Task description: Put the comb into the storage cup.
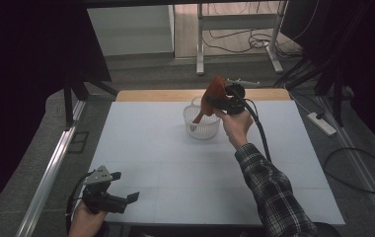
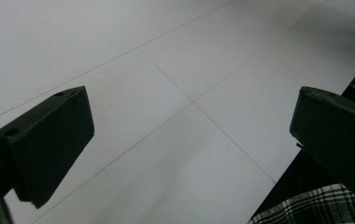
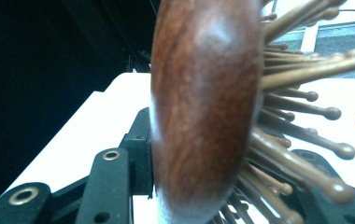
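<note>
brush (image 3: 203, 107): red-brown wood, tan pins | basket (image 1: 201, 124): white | table (image 1: 175, 163): white w/ thin grid lines | sleeve (image 1: 274, 197): blk/white plaid

one hairbrush (image 1: 213, 96), one basket (image 1: 201, 129), two tongs

Dim overall, with the white surface (image 1: 175, 163) as the brightest patch and the surroundings falling to near black at left and right; lit softly from above, no hard shadows, no glare. Sharp enough on the seams in the left gripper view, though softly shaded toward its lower part; badly out of focus on the wooden brush (image 3: 203, 107) in the right gripper view, bristles smeared, one pale highlight near its top.
</note>
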